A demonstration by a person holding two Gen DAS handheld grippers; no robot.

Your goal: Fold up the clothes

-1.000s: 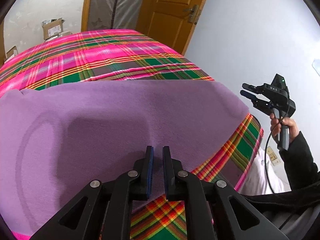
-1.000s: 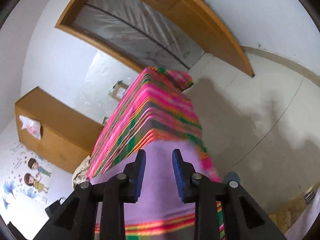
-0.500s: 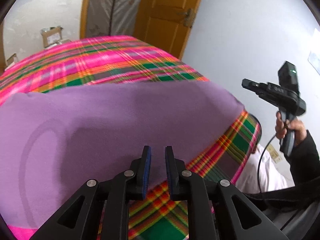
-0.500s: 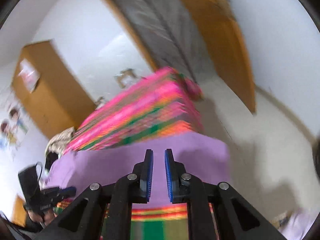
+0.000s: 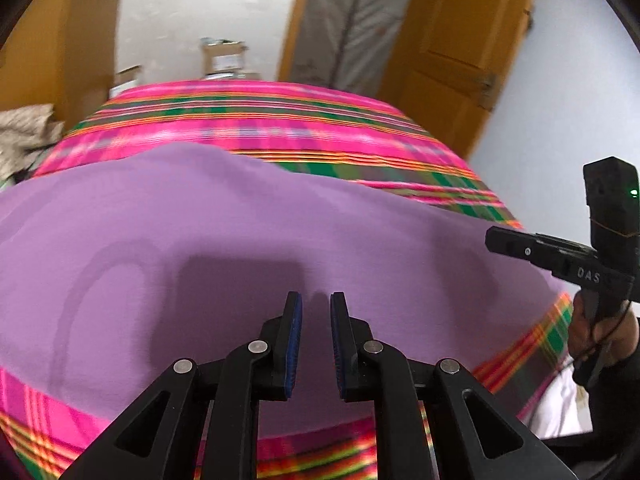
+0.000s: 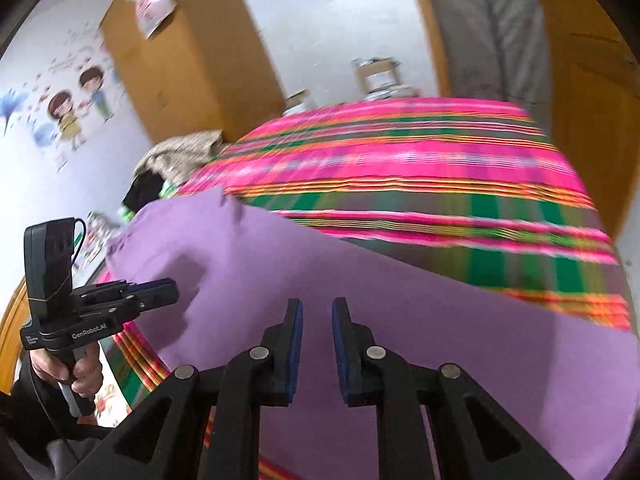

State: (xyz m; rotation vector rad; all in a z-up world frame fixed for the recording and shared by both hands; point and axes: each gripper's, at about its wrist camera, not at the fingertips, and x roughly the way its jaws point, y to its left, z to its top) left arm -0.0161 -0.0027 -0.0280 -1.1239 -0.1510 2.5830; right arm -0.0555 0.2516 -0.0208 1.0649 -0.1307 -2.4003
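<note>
Your left gripper (image 5: 316, 340) hangs just above the purple cloth (image 5: 248, 240), fingers a narrow gap apart and holding nothing. The cloth lies flat on the plaid bed (image 5: 280, 120), spreading ahead of that gripper and to both sides; its near edge runs under the fingers, with a strip of plaid showing below. Its far edge crosses ahead, and beyond it the bed is bare plaid up to the door (image 5: 460, 52).

Your right gripper (image 6: 317, 344) is likewise narrowly parted and empty, poised over the cloth (image 6: 360, 292) close to its near edge. From here the cloth's far edge slants away ahead, down toward the right, with bare plaid (image 6: 400, 168) past it. The left corner of the cloth lies ahead of the other gripper (image 6: 152, 290) (seen at the left of this view, its fingers looking nearly closed). A rumpled pile of clothes (image 6: 180, 152) sits at the bed's far left corner, well apart from both grippers.
</note>
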